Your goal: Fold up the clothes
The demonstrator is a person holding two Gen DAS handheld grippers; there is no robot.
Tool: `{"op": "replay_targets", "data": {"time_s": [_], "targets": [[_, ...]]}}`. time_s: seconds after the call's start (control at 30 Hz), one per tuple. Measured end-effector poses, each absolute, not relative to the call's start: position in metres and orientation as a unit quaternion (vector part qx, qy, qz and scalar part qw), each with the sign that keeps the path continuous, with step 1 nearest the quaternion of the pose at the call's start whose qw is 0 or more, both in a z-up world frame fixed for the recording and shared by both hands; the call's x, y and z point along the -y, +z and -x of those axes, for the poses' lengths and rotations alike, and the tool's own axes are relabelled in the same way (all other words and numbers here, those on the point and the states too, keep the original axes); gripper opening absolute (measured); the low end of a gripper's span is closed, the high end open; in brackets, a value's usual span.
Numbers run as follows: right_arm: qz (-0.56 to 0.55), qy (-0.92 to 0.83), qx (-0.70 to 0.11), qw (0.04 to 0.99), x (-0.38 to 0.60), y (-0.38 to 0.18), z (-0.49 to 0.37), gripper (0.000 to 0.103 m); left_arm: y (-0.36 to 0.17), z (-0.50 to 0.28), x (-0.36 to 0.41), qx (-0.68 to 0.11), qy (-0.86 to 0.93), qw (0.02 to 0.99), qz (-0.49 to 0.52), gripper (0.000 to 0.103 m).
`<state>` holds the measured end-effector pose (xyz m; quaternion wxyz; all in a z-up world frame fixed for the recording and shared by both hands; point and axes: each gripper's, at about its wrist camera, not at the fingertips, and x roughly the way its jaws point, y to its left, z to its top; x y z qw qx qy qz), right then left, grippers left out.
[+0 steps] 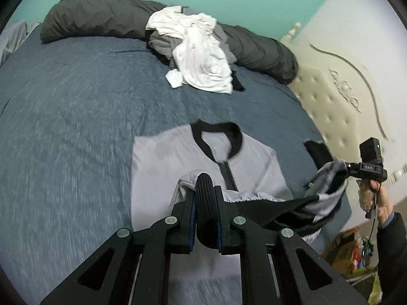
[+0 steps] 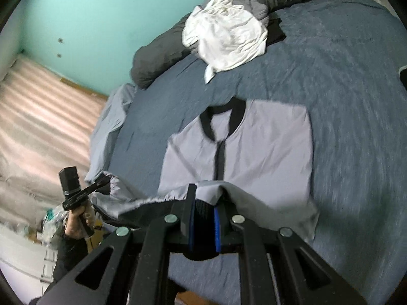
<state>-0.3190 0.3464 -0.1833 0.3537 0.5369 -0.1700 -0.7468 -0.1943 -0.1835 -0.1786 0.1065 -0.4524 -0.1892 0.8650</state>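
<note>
Nearest, the left tongs [image 1: 206, 218] are clamped almost fully together on the black ribbed hem band of the grey jacket [image 1: 178, 157], and the right tongs [image 2: 204, 225] pinch the same band further along – one grip toward each end of the hem, so the edge hangs taut between them and can be carried as one straight line. Seen from the left wrist, the right tongs sit off at the right edge of the bed with jacket cloth bunched in them, a hand [image 1: 379, 198] on their handle.

The jacket's body lies flat on the blue bedspread [image 1: 63, 117], zip up, black collar [image 1: 216, 134] pointing to the far side – laid out that way, I judge, so the lifted hem can fold up toward the collar.

Farther off, a crumpled white garment [image 1: 201, 58] rests on other grey clothes, apparently waiting their turn, against a dark rolled duvet [image 1: 101, 17] along the far edge. The padded headboard [image 1: 328, 106] stands at the right.
</note>
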Motion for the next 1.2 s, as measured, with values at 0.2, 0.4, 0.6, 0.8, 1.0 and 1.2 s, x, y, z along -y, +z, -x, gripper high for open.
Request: {"op": "replay_targets", "data": {"time_s": [0.2, 0.4, 0.6, 0.8, 1.0, 1.2], "targets": [[-0.566, -0.751, 0.165, 0.298, -0.329, -0.222, 0.411, 0.011, -0.242, 0.283, 0.211, 0.216, 0.843, 0.076, 0.487, 0.013], [-0.621, -0.729, 0.168, 0.234, -0.307, -0.305, 0.488, 0.015, -0.317, 0.333, 0.225, 0.247, 0.815, 0.044, 0.523, 0.017], [-0.605, -0.736, 0.174, 0.250, -0.300, -0.329, 0.507, 0.029, -0.335, 0.344, 0.230, 0.263, 0.815, 0.041, 0.515, 0.021], [-0.563, -0.746, 0.207, 0.289, -0.315, -0.317, 0.501, 0.059, -0.317, 0.333, 0.239, 0.307, 0.822, 0.047, 0.478, 0.060], [-0.542, -0.764, 0.226, 0.267, -0.329, -0.305, 0.499, 0.078, -0.297, 0.326, 0.236, 0.248, 0.849, 0.022, 0.466, 0.062], [-0.529, -0.802, 0.085, 0.265, -0.313, -0.294, 0.486, 0.078, -0.318, 0.329, 0.234, 0.206, 0.850, 0.020, 0.485, 0.063]]}}
